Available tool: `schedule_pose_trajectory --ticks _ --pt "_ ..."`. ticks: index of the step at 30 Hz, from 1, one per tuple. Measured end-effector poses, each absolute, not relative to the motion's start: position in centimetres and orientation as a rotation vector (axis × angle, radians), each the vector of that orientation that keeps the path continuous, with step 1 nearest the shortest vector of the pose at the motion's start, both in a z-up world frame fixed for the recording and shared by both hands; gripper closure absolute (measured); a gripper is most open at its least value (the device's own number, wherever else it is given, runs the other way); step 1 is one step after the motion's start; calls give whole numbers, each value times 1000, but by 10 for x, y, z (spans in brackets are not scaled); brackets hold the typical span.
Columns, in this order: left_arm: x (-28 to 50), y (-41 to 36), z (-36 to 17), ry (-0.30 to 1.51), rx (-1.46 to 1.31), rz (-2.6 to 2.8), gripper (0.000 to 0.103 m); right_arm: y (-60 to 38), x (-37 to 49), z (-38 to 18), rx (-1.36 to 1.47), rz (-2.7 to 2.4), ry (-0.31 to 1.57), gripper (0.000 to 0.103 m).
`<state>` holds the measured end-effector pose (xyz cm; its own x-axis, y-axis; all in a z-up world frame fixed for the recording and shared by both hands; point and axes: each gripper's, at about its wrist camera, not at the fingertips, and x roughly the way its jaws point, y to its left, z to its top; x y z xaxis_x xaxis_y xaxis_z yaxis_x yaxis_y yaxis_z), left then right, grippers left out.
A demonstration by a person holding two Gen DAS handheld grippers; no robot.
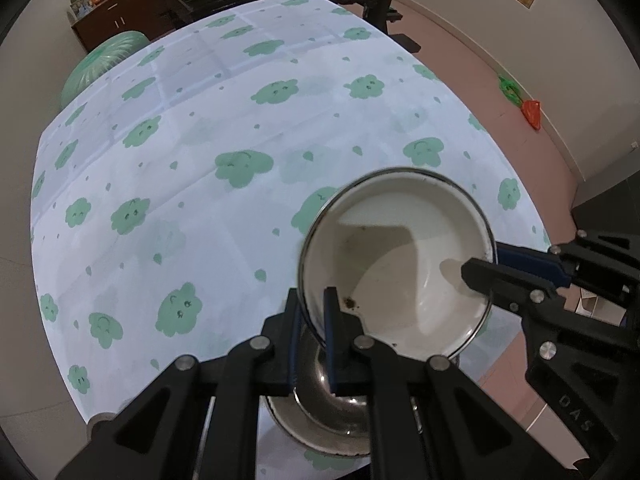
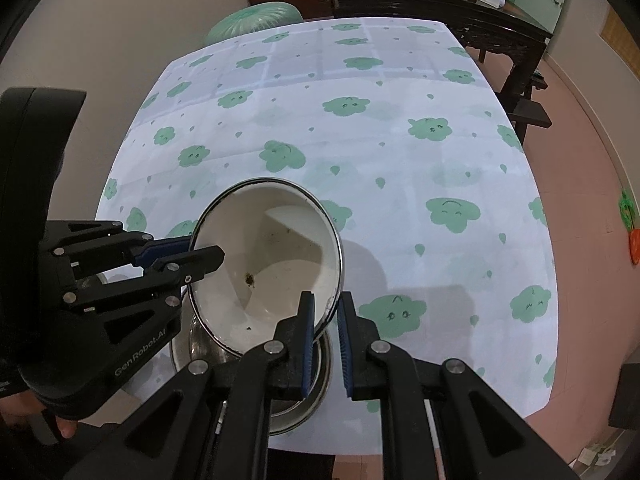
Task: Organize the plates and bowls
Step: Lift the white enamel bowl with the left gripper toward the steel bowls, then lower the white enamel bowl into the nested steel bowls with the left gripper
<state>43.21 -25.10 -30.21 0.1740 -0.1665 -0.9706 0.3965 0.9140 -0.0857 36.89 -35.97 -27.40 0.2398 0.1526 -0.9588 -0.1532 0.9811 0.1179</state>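
Observation:
A white enamel bowl [image 1: 400, 264] with a dark rim is held tilted above the table. My left gripper [image 1: 314, 320] is shut on its near rim; it shows from the side in the right wrist view [image 2: 192, 258]. My right gripper [image 2: 326, 316] straddles the opposite rim of the same bowl [image 2: 272, 264], jaws close around it; it shows in the left wrist view [image 1: 486, 262]. A steel bowl [image 1: 332, 408] sits on the table right under the white one, also in the right wrist view [image 2: 316, 384].
The table carries a white cloth with green cloud prints [image 1: 240, 140], also in the right wrist view [image 2: 400, 160]. A green stool [image 2: 256, 16] stands beyond the far edge. A dark wooden table [image 2: 460, 12] and a cabinet [image 1: 120, 12] stand behind.

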Motion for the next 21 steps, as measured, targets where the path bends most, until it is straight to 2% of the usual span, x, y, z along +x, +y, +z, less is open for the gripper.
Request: schedule_pose_trajectory --ticks 21 --pt "400 -239 -299 1335 225 -425 96 -344 333 -272 4 185 1320 90"
